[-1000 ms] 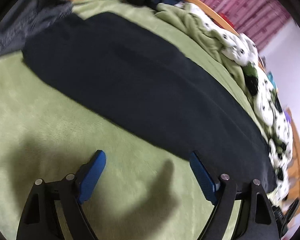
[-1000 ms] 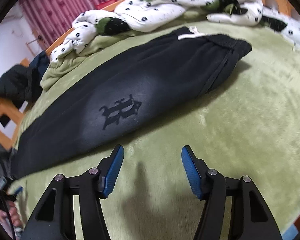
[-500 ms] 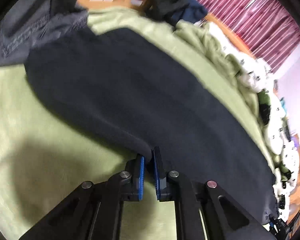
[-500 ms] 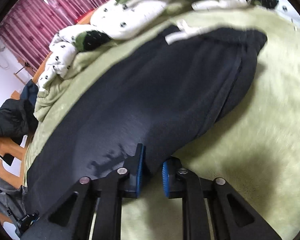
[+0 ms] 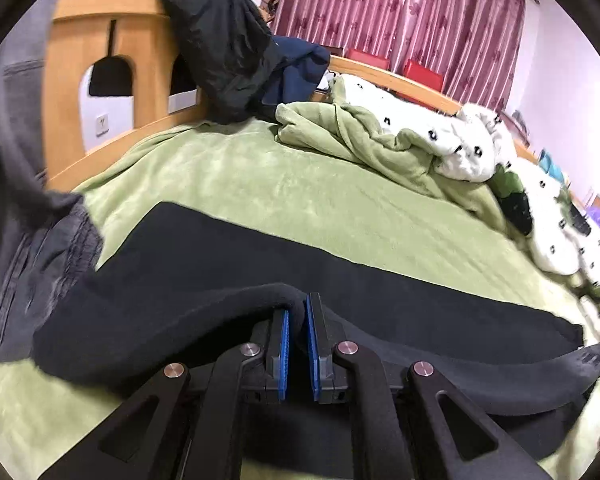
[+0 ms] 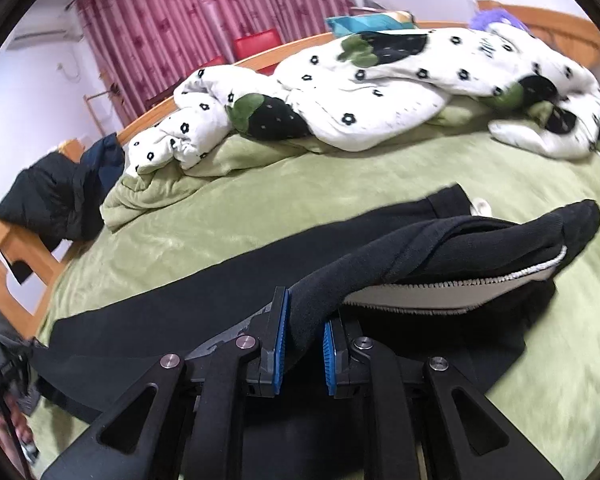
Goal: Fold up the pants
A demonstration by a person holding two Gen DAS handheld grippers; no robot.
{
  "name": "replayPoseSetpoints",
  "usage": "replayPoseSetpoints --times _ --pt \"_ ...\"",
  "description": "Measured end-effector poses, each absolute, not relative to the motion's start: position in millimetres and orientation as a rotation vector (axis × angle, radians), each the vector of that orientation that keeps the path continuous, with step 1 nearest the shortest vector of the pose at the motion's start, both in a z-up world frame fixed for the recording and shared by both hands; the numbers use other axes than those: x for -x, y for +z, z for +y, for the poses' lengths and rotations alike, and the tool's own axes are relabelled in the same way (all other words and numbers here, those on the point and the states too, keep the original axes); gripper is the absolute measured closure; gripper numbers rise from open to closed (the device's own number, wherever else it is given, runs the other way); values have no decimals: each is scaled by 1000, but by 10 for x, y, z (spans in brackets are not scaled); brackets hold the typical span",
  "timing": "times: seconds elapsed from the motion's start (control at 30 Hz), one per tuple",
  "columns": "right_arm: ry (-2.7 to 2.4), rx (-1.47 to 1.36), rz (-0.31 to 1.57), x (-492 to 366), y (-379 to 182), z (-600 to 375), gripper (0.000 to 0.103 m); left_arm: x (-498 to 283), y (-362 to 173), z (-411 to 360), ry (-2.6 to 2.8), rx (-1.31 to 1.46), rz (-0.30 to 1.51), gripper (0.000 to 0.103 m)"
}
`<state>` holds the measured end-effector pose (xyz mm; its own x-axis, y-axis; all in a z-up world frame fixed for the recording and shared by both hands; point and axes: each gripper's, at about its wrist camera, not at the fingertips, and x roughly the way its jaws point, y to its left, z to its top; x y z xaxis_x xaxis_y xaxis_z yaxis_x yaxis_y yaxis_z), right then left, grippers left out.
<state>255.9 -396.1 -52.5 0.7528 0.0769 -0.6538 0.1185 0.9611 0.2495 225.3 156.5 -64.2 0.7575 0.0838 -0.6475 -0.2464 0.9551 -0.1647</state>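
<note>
Pants (image 5: 220, 264), black, are pinched along their near long edge by the left gripper (image 5: 297, 344) and the right gripper (image 6: 303, 344), each clamped on a raised fold. Their long axis runs across the green bed (image 5: 300, 184), waistband (image 6: 500, 240) end at the right gripper's side.

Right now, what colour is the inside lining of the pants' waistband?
White or light grey, against the black pants. The lining shows best in the right wrist view.

Pink curtains (image 5: 400, 16), wooden bed frame (image 5: 140, 40)
</note>
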Motion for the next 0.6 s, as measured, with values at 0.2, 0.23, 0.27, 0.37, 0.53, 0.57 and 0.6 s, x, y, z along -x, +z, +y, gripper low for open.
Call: replayPoseSetpoints --times 0.2,0.23,0.27,0.37,0.53,0.57,0.6 --pt "-41 -242 736 -3062 -897 -3888 88 -2764 -1005 1296 244 67 669 94" --pt "-47 -249 738 -3134 -940 -3889 88 -2861 -1044 1308 253 73 677 94" --pt "-55 -258 744 -3220 -989 -3895 88 -2939 -1066 1327 259 89 680 94" --pt "-98 -285 763 -3489 -1151 -3930 88 -3154 -1135 1339 271 97 683 94" --pt "-156 -329 840 -3772 -1357 -3965 83 -3392 -1304 1257 308 55 741 93" --pt "-156 -336 843 -3756 -1347 -3971 83 -3396 -1296 1234 318 42 750 91" --pt "-150 -338 842 -3719 -1322 -3970 81 -3387 -1284 1216 321 30 759 91"
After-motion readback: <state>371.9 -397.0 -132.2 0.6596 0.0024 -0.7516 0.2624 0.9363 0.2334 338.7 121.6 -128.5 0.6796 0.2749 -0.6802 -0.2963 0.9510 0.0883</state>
